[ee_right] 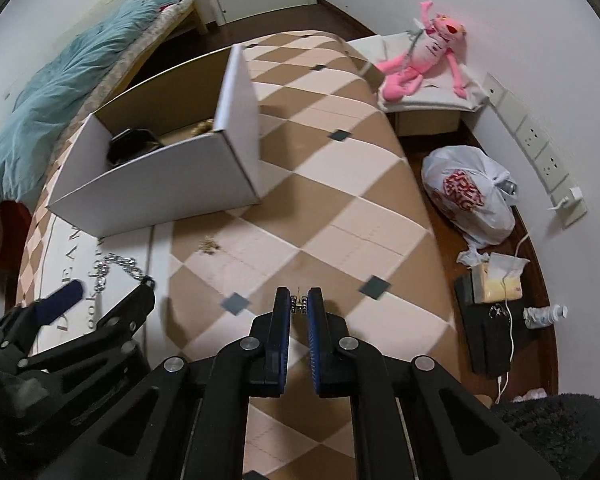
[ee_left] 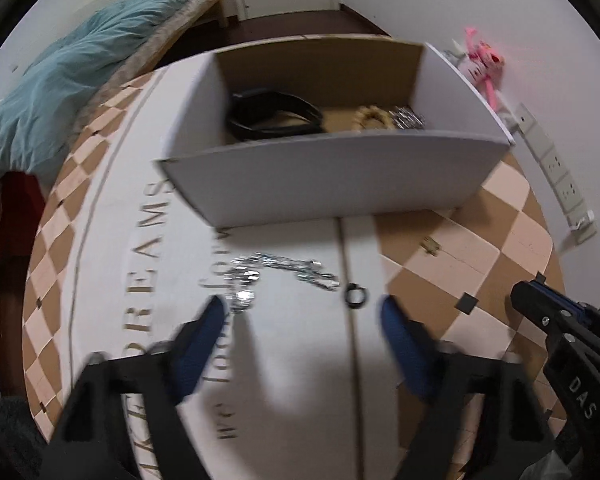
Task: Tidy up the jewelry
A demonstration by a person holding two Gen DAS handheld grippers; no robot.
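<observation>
My left gripper (ee_left: 302,312) is spread wide above the checkered table (ee_left: 496,216), its blue pads (ee_left: 204,336) apart and holding nothing. Just beyond the left pad lies the silver chain (ee_left: 276,270), a glittering run of chunky links bunched in a small heap at its left end and trailing rightward over the white lettered panel (ee_left: 300,360). Right beside its right end sits a small black ring (ee_left: 355,295). Behind them stands the open white cardboard box (ee_left: 340,176), holding a coiled black band (ee_left: 272,116), a pale beaded bracelet (ee_left: 374,118) and a silvery cluster (ee_left: 410,117) at its right side. A tiny gold piece (ee_right: 209,245) rests alone on a tan diamond of the table, near the box. Farther right, my right gripper (ee_right: 299,304) is pinched nearly closed on a small gold-toned earring (ee_right: 299,303), too small to make out in detail, lifted clear of the table.
</observation>
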